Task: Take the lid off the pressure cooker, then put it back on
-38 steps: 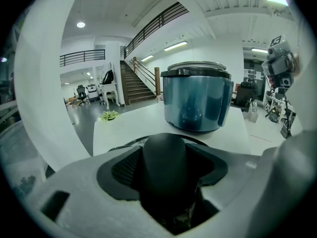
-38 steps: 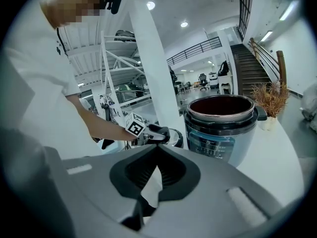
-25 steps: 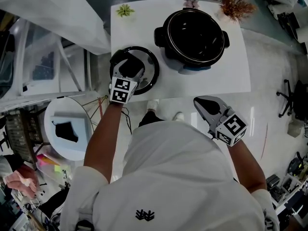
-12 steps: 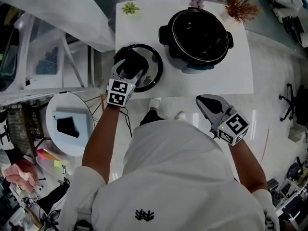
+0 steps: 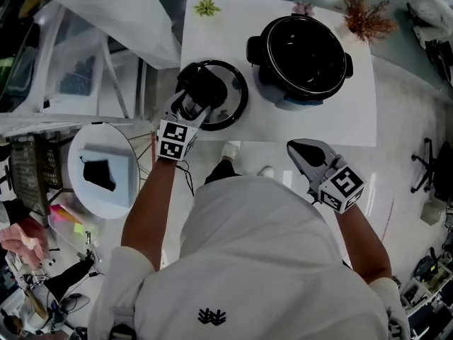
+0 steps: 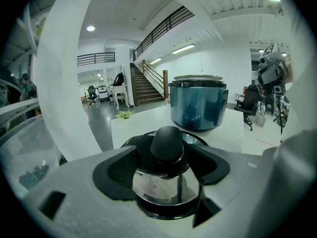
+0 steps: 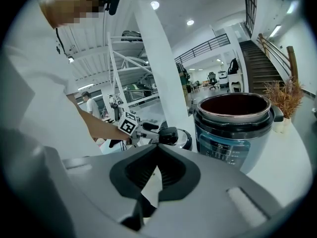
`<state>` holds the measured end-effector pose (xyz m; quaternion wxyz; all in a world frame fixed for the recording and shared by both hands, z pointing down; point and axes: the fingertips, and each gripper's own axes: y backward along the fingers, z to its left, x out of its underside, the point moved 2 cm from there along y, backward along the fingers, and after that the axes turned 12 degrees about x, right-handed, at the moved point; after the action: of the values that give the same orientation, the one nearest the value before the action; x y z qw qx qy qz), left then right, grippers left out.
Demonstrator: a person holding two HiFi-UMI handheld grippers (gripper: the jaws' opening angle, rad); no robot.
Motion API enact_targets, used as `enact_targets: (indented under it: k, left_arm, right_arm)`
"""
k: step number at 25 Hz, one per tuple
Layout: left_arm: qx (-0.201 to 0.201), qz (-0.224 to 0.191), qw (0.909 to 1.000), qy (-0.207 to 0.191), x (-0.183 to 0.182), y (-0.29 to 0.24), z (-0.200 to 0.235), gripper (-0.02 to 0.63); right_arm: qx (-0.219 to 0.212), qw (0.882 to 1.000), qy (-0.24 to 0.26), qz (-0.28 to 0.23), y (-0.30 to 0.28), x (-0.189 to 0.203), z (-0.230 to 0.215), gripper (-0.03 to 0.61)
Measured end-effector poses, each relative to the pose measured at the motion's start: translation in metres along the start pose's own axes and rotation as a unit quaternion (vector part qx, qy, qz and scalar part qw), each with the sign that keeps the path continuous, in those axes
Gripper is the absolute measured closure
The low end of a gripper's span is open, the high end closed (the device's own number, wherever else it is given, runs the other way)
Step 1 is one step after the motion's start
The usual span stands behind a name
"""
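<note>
Lid (image 5: 235, 94) off — flat on table (image 5: 340, 119), 8 o'clock of open pressure cooker (image 5: 301, 52).
Head view: left gripper (image 5: 202, 91) over lid, right gripper (image 5: 291, 146) 4 o'clock of lid, near table edge. Left gripper view: jaws spread wide, just been opening, knob (image 6: 167, 144) between, ungripped. Right gripper view: jaws pressed together — empty.

The lid (image 6: 159, 188) looks polished metal with a matt black plastic knob (image 6: 167, 144); the table (image 5: 333, 122) is smooth white.

left tool (image 5: 199, 96) jaws just opened, lid knob (image 6: 167, 144) between them
</note>
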<state>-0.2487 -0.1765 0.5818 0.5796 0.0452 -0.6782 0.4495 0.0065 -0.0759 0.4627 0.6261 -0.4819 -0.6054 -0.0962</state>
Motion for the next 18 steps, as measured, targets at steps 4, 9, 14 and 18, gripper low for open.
enact_targets:
  k: [4,9,14,18]
  left_arm:
    - [0.002,-0.002,1.0000,0.000,0.001,0.000,-0.003,0.285]
    - [0.011,-0.004,0.9999,-0.005,-0.005,-0.011,-0.002,0.285]
    - [0.029,-0.005,0.9995,-0.011,-0.011,-0.030,-0.004,0.285]
    - [0.040,-0.001,0.9991,-0.013,-0.013,-0.045,-0.003,0.285]
  right_arm:
    - [-0.004,1.000,0.004,0.000,-0.003,-0.003,0.001,0.565]
    - [-0.001,1.000,0.005,0.003,-0.005,-0.004,0.004,0.565]
    - [0.016,1.000,-0.001,0.005,-0.002,-0.001,-0.004,0.565]
    - [0.031,0.999,-0.007,0.005,0.001,0.000,-0.007,0.565]
